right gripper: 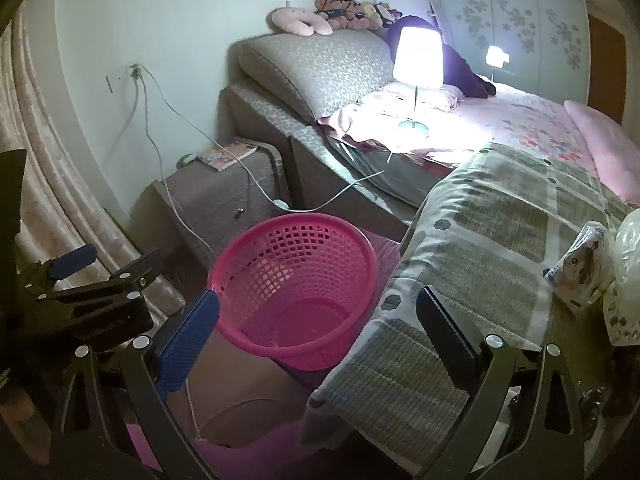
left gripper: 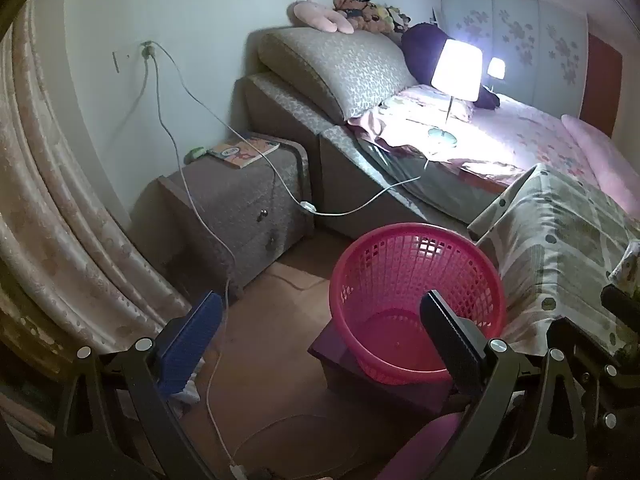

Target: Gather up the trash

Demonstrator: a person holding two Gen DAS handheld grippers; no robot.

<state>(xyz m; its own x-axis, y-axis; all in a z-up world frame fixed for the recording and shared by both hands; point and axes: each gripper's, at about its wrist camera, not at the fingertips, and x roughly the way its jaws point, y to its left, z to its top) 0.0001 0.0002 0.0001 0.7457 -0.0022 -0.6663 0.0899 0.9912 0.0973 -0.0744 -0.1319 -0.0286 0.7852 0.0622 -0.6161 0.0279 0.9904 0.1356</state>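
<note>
While both tools are hanging tilted downward, the left gripper (left gripper: 320,332) and right gripper (right gripper: 318,330) are gaping fully, holding nothing. The pink basket (right gripper: 296,280) is sitting empty beside the bed; wrappers (right gripper: 580,268) are lying on the patterned quilt (right gripper: 500,220).

A crinkled plastic bag (right gripper: 628,248) is cut off by the right edge.
</note>
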